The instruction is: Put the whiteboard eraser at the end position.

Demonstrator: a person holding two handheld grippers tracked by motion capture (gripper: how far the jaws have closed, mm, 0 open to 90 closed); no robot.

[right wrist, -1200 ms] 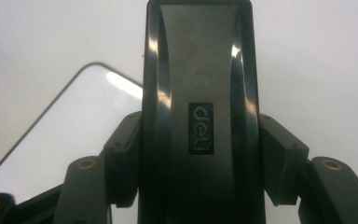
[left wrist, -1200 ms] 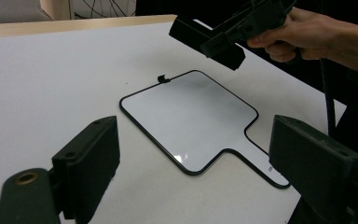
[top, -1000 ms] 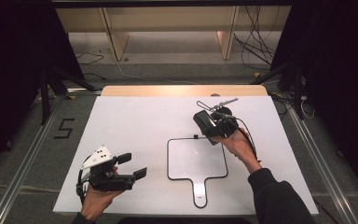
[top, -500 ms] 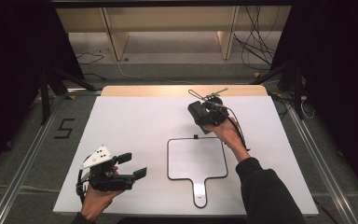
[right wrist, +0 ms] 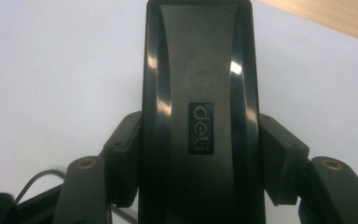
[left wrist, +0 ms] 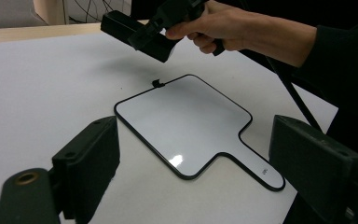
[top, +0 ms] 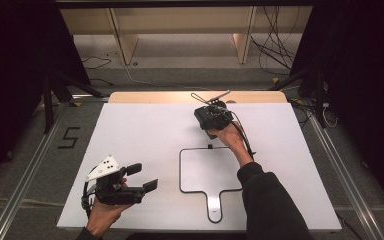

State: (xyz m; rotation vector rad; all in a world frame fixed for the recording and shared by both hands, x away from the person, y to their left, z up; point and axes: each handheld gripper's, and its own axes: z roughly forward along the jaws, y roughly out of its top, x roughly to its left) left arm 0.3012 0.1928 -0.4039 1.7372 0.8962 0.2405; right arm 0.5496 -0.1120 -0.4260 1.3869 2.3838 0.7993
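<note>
Right gripper [top: 211, 116] clamped on black oblong plastic eraser [right wrist: 200, 121], jaws squeezing its long sides. Small white handled whiteboard, black-rimmed [top: 207, 170], lies behind gripper, toward person. Left gripper [top: 142, 177] idle, jaws apart, empty. Risk: glossy eraser sides may slip between pads if tilted; trailing cable could nudge whiteboard.
</note>
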